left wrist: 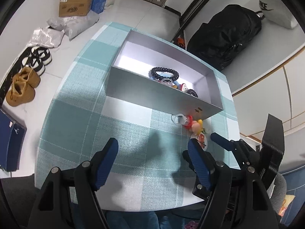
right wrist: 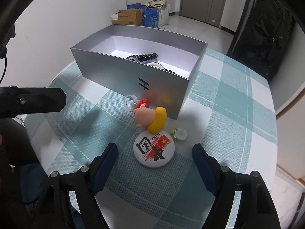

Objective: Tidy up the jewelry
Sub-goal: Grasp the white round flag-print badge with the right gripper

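A grey open box (right wrist: 114, 72) stands on the checked tablecloth, with a black bead bracelet (right wrist: 144, 56) and other trinkets inside. In front of it lie a clear ring with a red tuft (right wrist: 133, 102), a pink-and-yellow figure (right wrist: 150, 117), a small white-green piece (right wrist: 179, 132) and a round white badge (right wrist: 154, 150) with red print. My right gripper (right wrist: 155, 147) is open, the badge between its fingertips and untouched. My left gripper (left wrist: 152, 142) hangs open over bare cloth, left of the trinkets. The bracelet (left wrist: 164, 72) also shows in the left wrist view.
The tablecloth (left wrist: 85, 126) ends close to me at the table's rounded edge. On the floor lie shoes (left wrist: 36, 59), boots (left wrist: 21, 89), cardboard boxes (left wrist: 74, 3) and plastic bags. A black backpack (left wrist: 225, 36) sits behind the table.
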### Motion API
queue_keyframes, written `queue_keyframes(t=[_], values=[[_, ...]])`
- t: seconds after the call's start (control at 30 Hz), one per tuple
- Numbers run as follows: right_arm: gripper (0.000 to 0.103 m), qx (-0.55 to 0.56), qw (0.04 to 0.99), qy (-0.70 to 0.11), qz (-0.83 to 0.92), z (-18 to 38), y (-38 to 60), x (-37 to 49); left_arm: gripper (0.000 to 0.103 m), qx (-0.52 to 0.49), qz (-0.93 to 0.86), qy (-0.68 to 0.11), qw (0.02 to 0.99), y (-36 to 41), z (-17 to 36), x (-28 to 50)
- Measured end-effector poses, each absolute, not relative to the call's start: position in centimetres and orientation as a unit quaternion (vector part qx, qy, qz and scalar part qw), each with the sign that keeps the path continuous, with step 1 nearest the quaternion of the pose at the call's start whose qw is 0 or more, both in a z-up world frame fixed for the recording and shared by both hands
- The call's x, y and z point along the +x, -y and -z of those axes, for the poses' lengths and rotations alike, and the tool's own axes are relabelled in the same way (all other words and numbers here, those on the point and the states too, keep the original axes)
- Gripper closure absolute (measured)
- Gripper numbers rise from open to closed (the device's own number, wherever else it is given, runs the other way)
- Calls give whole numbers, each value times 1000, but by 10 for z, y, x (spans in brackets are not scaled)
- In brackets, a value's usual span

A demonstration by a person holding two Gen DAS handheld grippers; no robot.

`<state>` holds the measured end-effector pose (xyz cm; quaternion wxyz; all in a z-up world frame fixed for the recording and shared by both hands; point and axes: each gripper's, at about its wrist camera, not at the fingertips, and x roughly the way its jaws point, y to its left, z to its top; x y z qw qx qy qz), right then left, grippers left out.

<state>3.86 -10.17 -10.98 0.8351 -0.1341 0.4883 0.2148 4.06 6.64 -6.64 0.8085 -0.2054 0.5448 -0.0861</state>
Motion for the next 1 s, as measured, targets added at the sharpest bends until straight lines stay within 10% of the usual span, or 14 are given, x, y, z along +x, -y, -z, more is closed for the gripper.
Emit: queue_keyframes(t=[0.37, 1.0], values=[[60, -137, 839, -482, -214, 106, 107, 42, 32, -229, 95, -532, 810, -70, 65, 41], [61, -5, 847, -488, -209, 80, 187, 40, 32, -140, 122, -541, 820, -18, 79, 43]])
